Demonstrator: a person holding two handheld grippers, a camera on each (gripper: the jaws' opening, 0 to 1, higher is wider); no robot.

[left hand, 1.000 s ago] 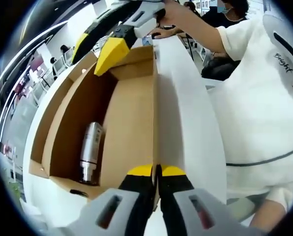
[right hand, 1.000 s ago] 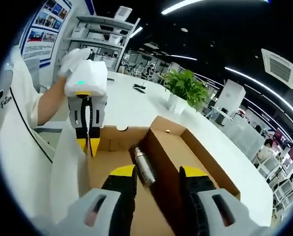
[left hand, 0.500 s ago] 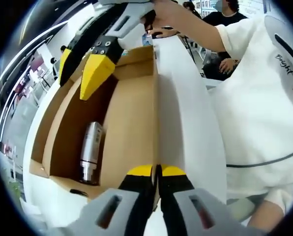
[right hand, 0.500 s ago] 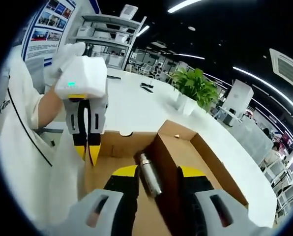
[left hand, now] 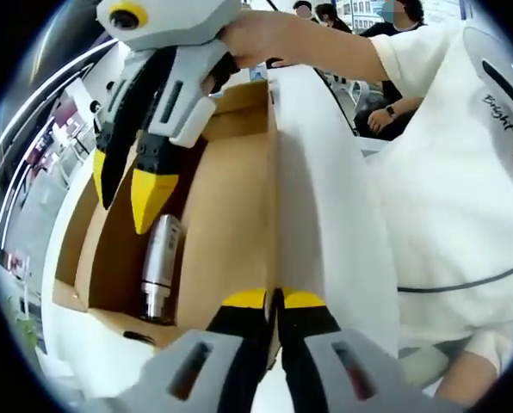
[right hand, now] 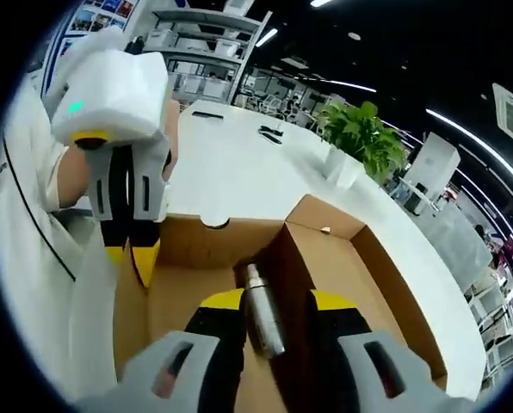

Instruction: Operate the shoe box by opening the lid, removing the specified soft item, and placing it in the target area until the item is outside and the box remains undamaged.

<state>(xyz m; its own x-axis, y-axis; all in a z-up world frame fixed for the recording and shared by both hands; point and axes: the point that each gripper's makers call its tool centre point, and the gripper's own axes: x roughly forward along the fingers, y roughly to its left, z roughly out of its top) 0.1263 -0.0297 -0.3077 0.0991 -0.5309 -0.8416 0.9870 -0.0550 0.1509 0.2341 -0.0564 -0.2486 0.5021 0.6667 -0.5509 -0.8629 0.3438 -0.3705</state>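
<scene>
An open cardboard shoe box (left hand: 89, 249) rests on a white table. Its lid (left hand: 317, 215), white outside and brown inside, stands upright. My left gripper (left hand: 274, 298) is shut on the lid's edge. A silver metal bottle (left hand: 159, 262) lies on the box floor. My right gripper (left hand: 125, 191) hangs open from above, its yellow tips just over the bottle's upper end. In the right gripper view, the bottle (right hand: 258, 297) lies between the open jaws of my right gripper (right hand: 278, 301). There my left gripper (right hand: 132, 249) pinches the lid (right hand: 136, 318) at the left.
The box (right hand: 373, 275) sits near the edge of a curved white table (right hand: 239, 172). A potted plant (right hand: 360, 138) stands at the table's far side. The person in a white shirt (left hand: 446, 189) stands close beside the lid. Shelves and desks fill the background.
My right gripper has come down into the box, its tips now close over the bottle. My left gripper has stayed shut on the upright lid.
</scene>
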